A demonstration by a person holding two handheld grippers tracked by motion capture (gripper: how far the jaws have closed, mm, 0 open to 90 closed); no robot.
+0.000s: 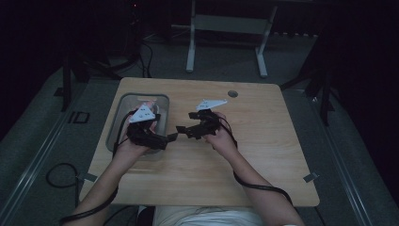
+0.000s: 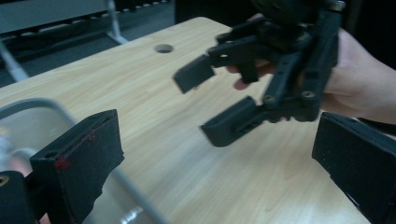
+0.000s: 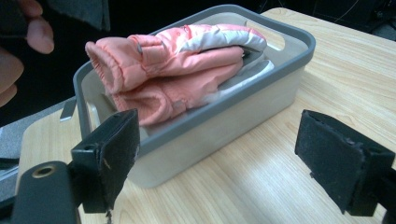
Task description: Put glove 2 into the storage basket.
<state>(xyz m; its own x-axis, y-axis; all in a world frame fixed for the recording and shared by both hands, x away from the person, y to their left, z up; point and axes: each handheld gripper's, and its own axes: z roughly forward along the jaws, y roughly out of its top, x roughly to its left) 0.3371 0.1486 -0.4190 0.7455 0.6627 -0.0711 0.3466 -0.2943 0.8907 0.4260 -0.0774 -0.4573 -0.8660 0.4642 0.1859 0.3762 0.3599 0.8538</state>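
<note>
Black foam-faced jaws of the right claw (image 3: 219,158) stood nearest the lens in the right gripper view, spread wide and released, with nothing between them. They faced the grey-rimmed translucent plastic tub (image 3: 261,100) side-on, apparently so that the load could be sighted before a reach. The tub rested on the pale wood-grain worktop (image 3: 261,186), at its left part as the high view showed it (image 1: 123,104).

A pair of salmon-pink padded gloves with white panels (image 3: 177,70) lay stacked inside the tub, cuffs toward the near left end and rising above the rim. That overhang offered a soft, pinchable edge.

The left claw (image 2: 205,154) was likewise released and empty, jaws well apart, held above the tub's corner (image 2: 32,105) and pointed across at the right claw (image 2: 233,98). In the high view the 2 claws (image 1: 170,137) (image 1: 182,129) met nose to nose above the worktop, just beside the tub, near but apart. By judgement, this was a ready stance: both tools free, the gloves not yet gripped.
</note>
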